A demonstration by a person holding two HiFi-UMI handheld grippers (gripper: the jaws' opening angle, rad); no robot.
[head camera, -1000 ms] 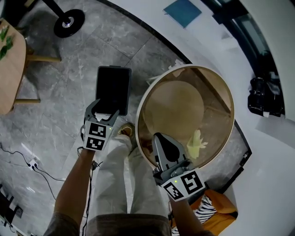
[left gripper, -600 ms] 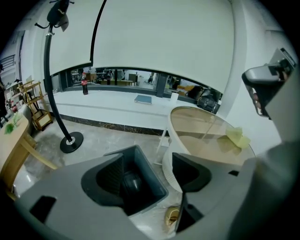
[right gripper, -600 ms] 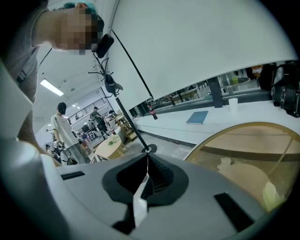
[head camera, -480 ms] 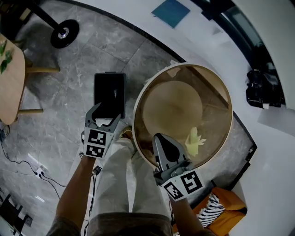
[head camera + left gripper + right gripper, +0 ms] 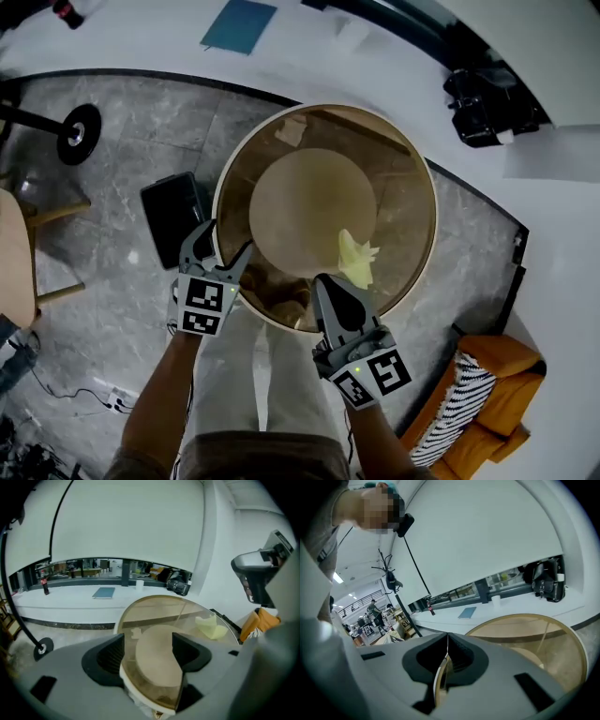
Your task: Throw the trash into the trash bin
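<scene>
Head view: your left tool (image 5: pixel 223 243) stands wide and holds nothing, with the near-left rim of the round glass bench (image 5: pixel 398 178) lined up between its jaws. Your right tool (image 5: pixel 329 284) is pinched narrow, tips together and empty, at the near edge. The yellow crumpled trash (image 5: pixel 356 259) lies on the glass toward the near-right edge, just beside the right tool. The black trash bin (image 5: pixel 172 217) sits on the floor off the left edge.

surface: round glass top (image 5: pixel 398 206), wooden rim | on it: yellow crumpled scrap (image 5: pixel 356 258), near-right part | floor (image 5: pixel 122 141): grey stone | on floor: surface; black bin (image 5: pixel 173 216) just left
</scene>
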